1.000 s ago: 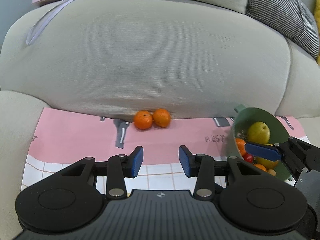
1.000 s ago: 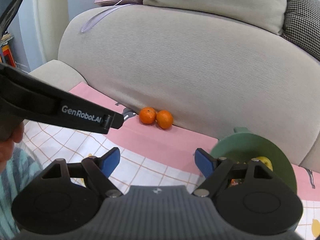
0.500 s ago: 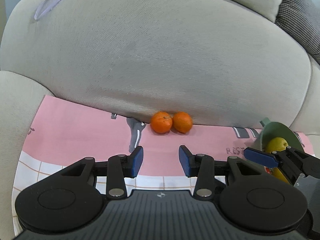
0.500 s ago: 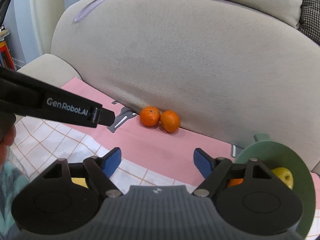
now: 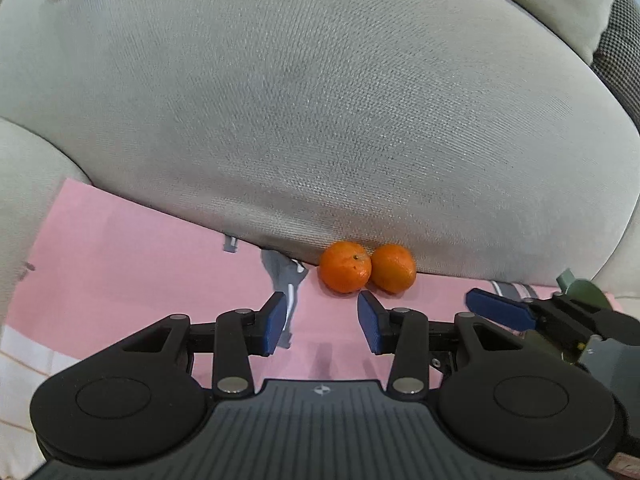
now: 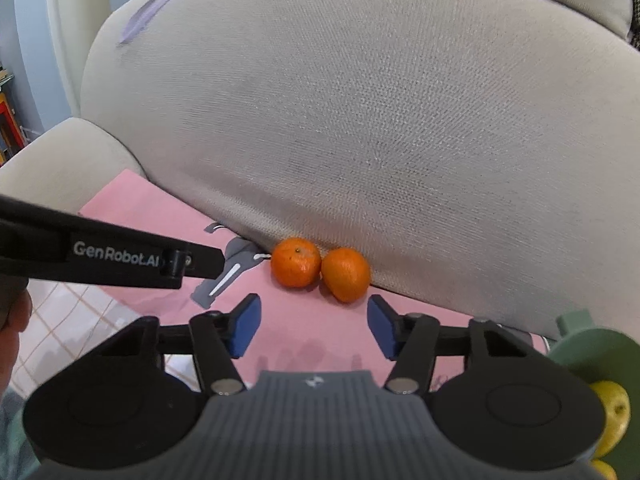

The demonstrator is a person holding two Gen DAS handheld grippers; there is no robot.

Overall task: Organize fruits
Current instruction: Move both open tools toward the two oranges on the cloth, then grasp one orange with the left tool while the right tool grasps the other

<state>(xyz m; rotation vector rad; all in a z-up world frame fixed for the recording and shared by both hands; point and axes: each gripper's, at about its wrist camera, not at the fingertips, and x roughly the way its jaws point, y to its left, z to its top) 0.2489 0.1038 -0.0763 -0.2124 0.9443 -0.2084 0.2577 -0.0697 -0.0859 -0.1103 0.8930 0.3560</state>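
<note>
While two small round orange mandarins point(image 5: 366, 267) wait against the sofa back, I close in with both grippers.

My left gripper point(image 5: 323, 322) has its blue-padded fingers apart and empty; my right gripper point(image 6: 313, 327) has just been narrowing, nothing between its fingers. I judge the job partly done: the green plastic bowl point(image 6: 588, 344) already holds yellow fruit, and both mandarins on the pink printed cloth point(image 5: 120, 248) remain.

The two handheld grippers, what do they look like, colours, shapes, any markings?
Both look alike: the left gripper and the right gripper have matte black linkage arms on round black housings, a ribbed dark grey centre plate with a small white emblem, silver pivot pins and blue pads on the fingers. In the right wrist view the left gripper's black side reads "GenRobot.AI" in white.
</note>
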